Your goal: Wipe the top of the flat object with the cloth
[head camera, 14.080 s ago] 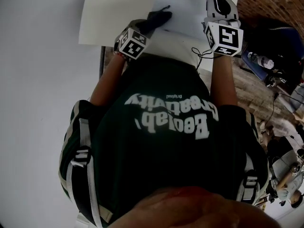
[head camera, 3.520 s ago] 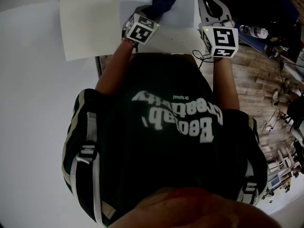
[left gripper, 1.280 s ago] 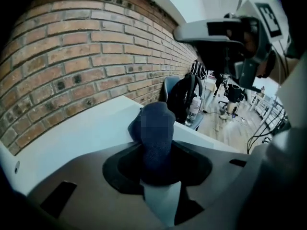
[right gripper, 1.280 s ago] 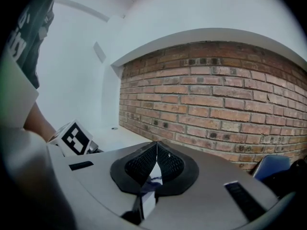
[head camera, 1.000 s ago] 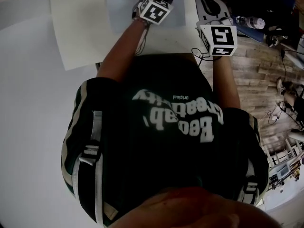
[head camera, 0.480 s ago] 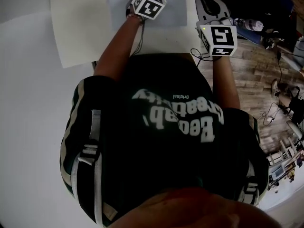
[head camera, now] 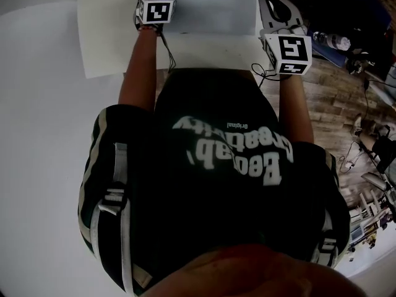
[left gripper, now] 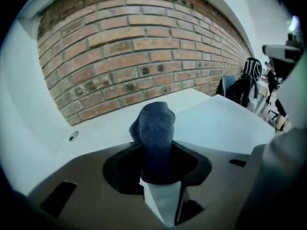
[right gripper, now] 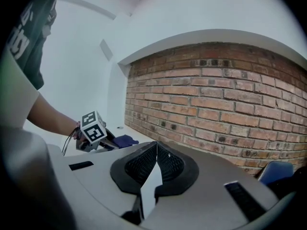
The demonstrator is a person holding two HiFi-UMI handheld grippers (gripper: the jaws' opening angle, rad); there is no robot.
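While you're standing over the pale bluish-white flat rectangular board (head camera: 210, 5), your left gripper (left gripper: 160, 182) sits at that board's left edge. Its jaws are pinched tight on the dark blue fabric cloth (left gripper: 154, 128). The cloth pokes out past the jaws in a rounded wad, pointing off toward the red brick wall (left gripper: 134, 47) beyond the board. From the left gripper view the board's surface spreads out to the right of the cloth. I honestly can't tell whether the cloth is actually touching the board or hanging just over it. Left of the board lies a cream flat sheet (head camera: 105, 36) with a small round hole (left gripper: 73, 136) in it. Your right gripper (right gripper: 156, 147) is at the board's right edge, jaws pressed fully together with nothing between them.
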